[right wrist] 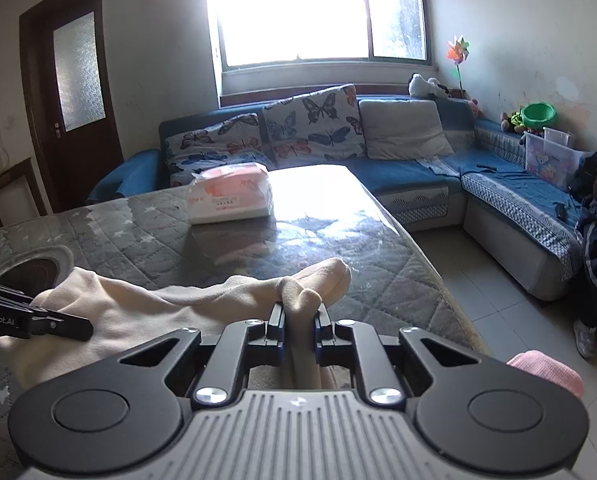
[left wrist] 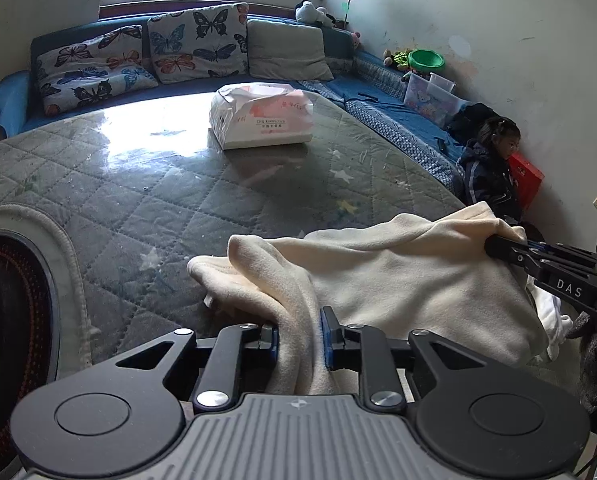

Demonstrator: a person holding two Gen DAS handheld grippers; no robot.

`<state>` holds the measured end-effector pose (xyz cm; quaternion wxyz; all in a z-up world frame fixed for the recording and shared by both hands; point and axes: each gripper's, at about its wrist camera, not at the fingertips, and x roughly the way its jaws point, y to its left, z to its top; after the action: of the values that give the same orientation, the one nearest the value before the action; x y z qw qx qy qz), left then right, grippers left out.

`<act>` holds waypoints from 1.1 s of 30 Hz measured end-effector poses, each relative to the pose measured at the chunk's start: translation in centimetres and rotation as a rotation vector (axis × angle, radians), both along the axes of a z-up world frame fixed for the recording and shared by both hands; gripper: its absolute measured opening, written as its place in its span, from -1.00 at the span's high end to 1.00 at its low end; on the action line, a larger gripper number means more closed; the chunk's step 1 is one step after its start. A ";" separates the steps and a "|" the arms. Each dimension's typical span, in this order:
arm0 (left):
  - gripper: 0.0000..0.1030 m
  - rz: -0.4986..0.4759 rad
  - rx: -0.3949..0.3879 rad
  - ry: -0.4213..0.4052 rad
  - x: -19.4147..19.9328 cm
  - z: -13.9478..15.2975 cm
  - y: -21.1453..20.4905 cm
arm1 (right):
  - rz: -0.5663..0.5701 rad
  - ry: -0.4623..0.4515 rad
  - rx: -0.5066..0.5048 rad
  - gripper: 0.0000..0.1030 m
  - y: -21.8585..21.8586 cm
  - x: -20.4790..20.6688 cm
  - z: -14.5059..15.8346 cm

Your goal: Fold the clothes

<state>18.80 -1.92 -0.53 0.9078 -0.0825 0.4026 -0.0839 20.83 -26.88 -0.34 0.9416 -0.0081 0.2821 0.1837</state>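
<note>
A cream fleece garment point(left wrist: 398, 276) is held just above the near edge of the quilted grey table point(left wrist: 158, 184). My left gripper point(left wrist: 300, 334) is shut on a bunched fold of it, cloth filling the gap between the blue pads. In the left wrist view my right gripper point(left wrist: 494, 246) comes in from the right, clamped on the garment's far corner. In the right wrist view my right gripper point(right wrist: 300, 312) is shut on a gathered edge of the cream garment point(right wrist: 170, 308), and my left gripper point(right wrist: 84, 330) pinches the cloth at the left.
A white and pink plastic package point(left wrist: 262, 118) lies mid-table. A round black burner point(left wrist: 6, 320) is set into the table's left end. A blue corner sofa point(right wrist: 418, 168) with butterfly cushions runs behind and right. A person point(left wrist: 494, 168) sits by the right wall. A pink item point(right wrist: 546, 372) shows lower right.
</note>
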 end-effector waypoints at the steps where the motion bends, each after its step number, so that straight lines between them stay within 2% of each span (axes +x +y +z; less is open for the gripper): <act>1: 0.53 0.001 0.002 0.002 0.0 -0.1 0.0 | -0.002 0.005 -0.002 0.75 -0.1 0.1 -0.2; 7: 0.48 0.009 0.016 0.009 0.0 -0.4 0.0 | -0.020 0.034 -0.024 0.67 -0.1 0.5 -1.2; 15: 0.25 0.033 0.039 0.013 -0.3 -0.7 0.2 | -0.038 0.038 -0.030 0.56 -0.5 0.1 -1.5; 24: 0.01 0.061 0.057 0.014 -1.0 -0.8 0.6 | -0.019 0.021 -0.027 0.16 0.0 -1.4 -0.9; 26: -0.08 0.066 0.063 0.014 -1.3 -0.8 0.6 | -0.007 0.021 -0.024 -0.02 0.3 -1.9 -0.8; 33: -0.35 0.086 0.086 0.011 -2.4 -0.9 0.7 | 0.033 0.030 -0.029 -0.38 1.9 -3.8 -1.3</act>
<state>16.42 -1.22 -1.39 0.9110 -0.0613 0.4069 -0.0270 17.02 -25.00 -1.60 0.9339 -0.0236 0.2985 0.1953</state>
